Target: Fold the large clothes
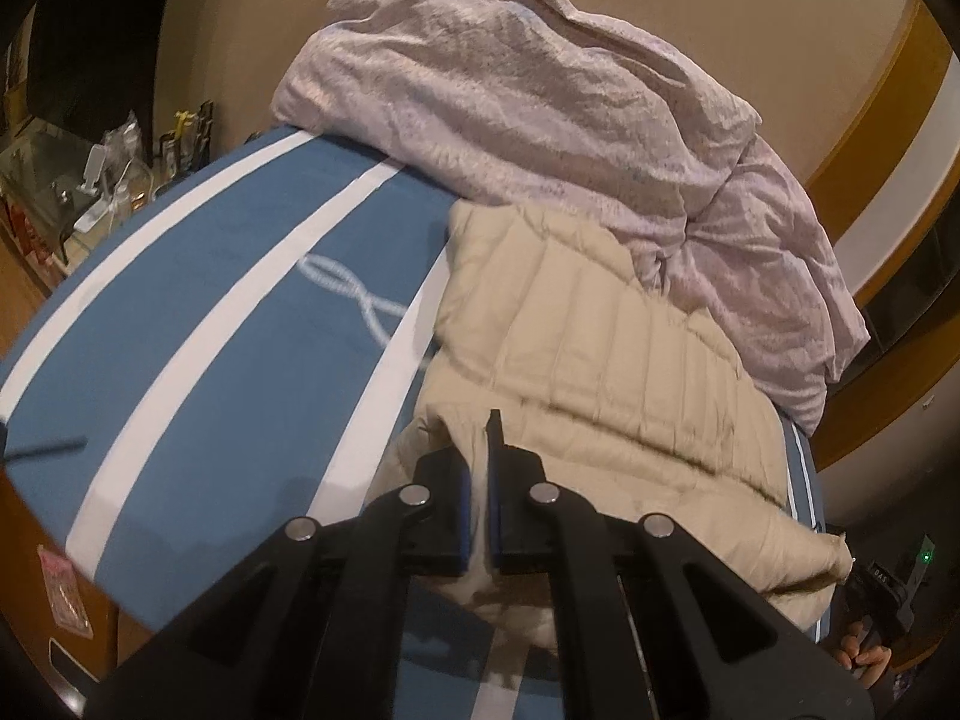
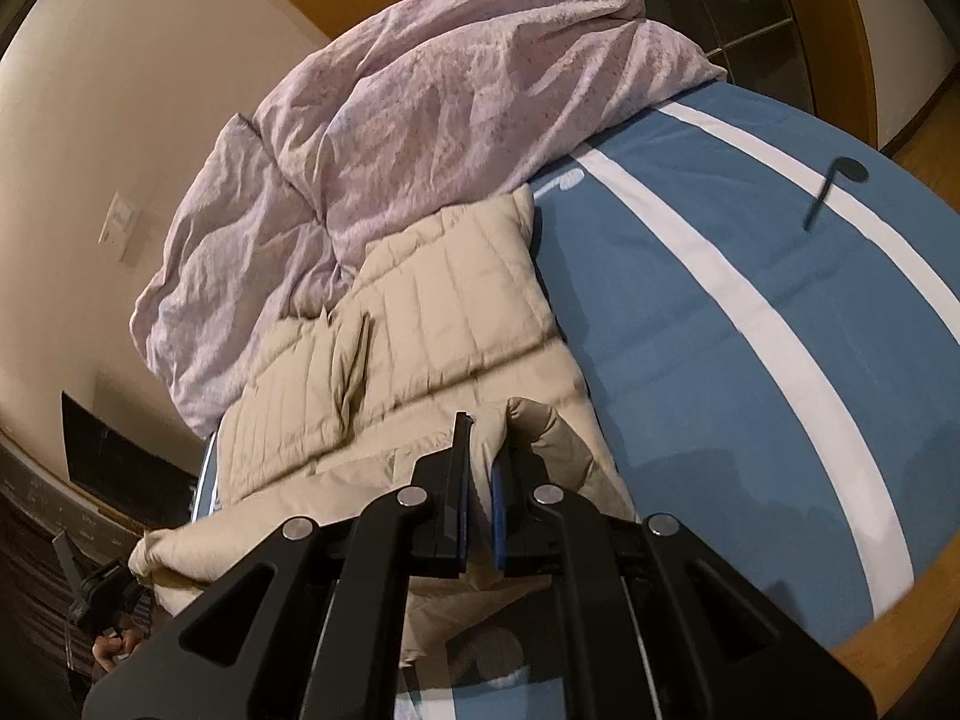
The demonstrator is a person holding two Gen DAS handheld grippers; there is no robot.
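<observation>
Pinching the jacket (image 1: 600, 348) hem on the bed (image 1: 210, 300) with both the left gripper (image 1: 478, 468) and right gripper (image 2: 480, 468) nearly closed on fabric, you can lift its near edge evenly for folding.

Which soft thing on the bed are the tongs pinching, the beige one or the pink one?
The beige quilted puffer jacket. Both the left tongs and right tongs pinch its near edge. The crumpled pink blanket lies heaped behind it, untouched.
</observation>
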